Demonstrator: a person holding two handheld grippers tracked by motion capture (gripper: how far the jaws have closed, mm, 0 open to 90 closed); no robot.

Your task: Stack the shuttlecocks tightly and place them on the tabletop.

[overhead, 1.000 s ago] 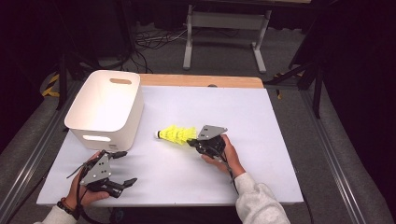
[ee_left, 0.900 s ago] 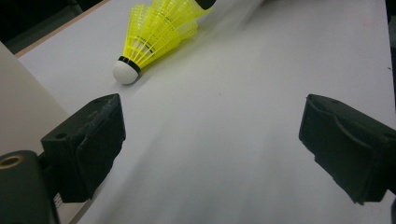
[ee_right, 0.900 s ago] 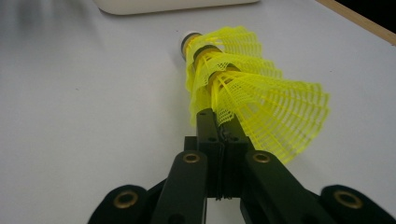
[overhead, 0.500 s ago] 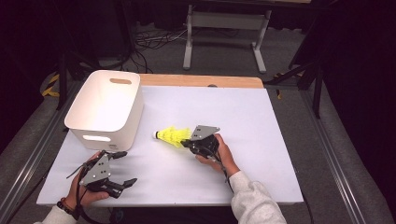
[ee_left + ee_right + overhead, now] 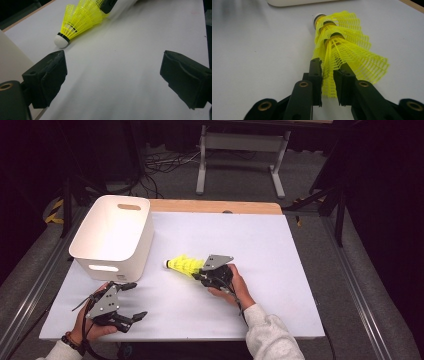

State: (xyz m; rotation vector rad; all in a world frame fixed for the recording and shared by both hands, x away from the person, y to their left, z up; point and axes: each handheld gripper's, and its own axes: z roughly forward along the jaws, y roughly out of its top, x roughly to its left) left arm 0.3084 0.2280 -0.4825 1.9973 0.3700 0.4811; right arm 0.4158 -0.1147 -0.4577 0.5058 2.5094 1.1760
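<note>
**Right gripper clamped on shuttlecock stack**

Left gripper [image 5: 131, 301]: near front-left table edge, jaws spread wide, holding nothing. White bin [image 5: 112, 236] just behind it. Yellow shuttlecocks [image 5: 184, 265]: nested stack lying on the white table [image 5: 280, 270] mid-front, cork end toward the bin. Right gripper [image 5: 327, 82]: jaws pinched onto the rearmost skirt's mesh.

the shuttlecocks [image 5: 80, 18] are cut off by the top edge (left gripper view).
</note>
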